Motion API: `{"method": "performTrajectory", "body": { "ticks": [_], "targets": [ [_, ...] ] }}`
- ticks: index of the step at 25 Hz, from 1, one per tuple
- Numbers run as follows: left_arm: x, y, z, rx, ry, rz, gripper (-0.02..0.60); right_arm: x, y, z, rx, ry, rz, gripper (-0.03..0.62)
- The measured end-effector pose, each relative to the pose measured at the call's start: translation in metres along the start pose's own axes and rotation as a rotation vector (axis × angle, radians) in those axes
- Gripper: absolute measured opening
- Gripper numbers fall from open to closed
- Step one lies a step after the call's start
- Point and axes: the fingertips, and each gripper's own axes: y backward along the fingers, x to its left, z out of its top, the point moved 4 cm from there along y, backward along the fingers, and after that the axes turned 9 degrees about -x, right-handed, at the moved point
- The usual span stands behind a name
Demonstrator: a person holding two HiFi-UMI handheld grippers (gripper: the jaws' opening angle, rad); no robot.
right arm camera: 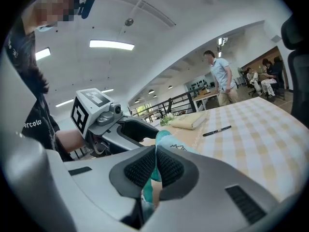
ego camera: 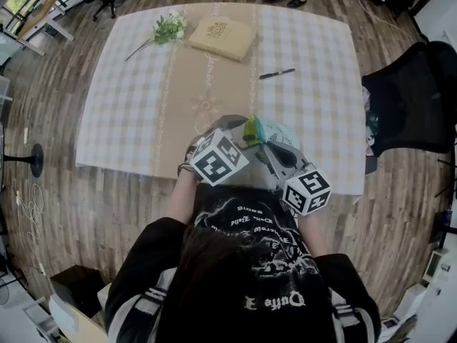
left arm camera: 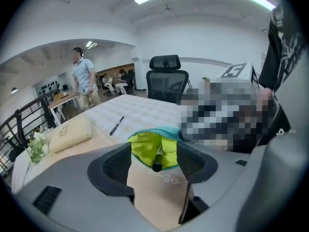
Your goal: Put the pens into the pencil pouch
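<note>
The teal pencil pouch (ego camera: 273, 132) with a yellow-green lining (left arm camera: 147, 146) is held up over the table's near edge. My right gripper (right arm camera: 155, 167) is shut on its teal edge (right arm camera: 164, 140). My left gripper (left arm camera: 157, 154) stands open on either side of the pouch's gaping mouth, pads clear of it. A black pen end (left arm camera: 157, 167) pokes out of the mouth, resting in the lining. A second black pen (ego camera: 276, 73) lies on the cloth at the far right, also seen from the left gripper (left arm camera: 116, 125) and the right gripper (right arm camera: 217, 131).
The table (ego camera: 143, 120) has a checked cloth. A beige book (ego camera: 222, 37) and a green flower sprig (ego camera: 166, 30) lie at its far side. A black office chair (ego camera: 410, 109) stands at the right. People stand and sit in the room beyond (left arm camera: 84, 79).
</note>
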Motion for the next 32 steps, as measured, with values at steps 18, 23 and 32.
{"method": "performTrajectory", "body": {
  "ticks": [18, 23, 32],
  "targets": [
    [0.105, -0.043, 0.016, -0.020, 0.078, 0.127, 0.304, -0.078, 0.039, 0.064, -0.293, -0.155, -0.290, 0.018],
    [0.140, -0.084, 0.028, 0.009, 0.081, 0.088, 0.262, -0.099, 0.048, 0.078, -0.329, -0.171, -0.360, 0.018],
    [0.184, -0.150, 0.033, 0.085, 0.065, 0.013, 0.245, -0.116, 0.042, 0.086, -0.316, -0.194, -0.408, 0.018]
  ]
}}
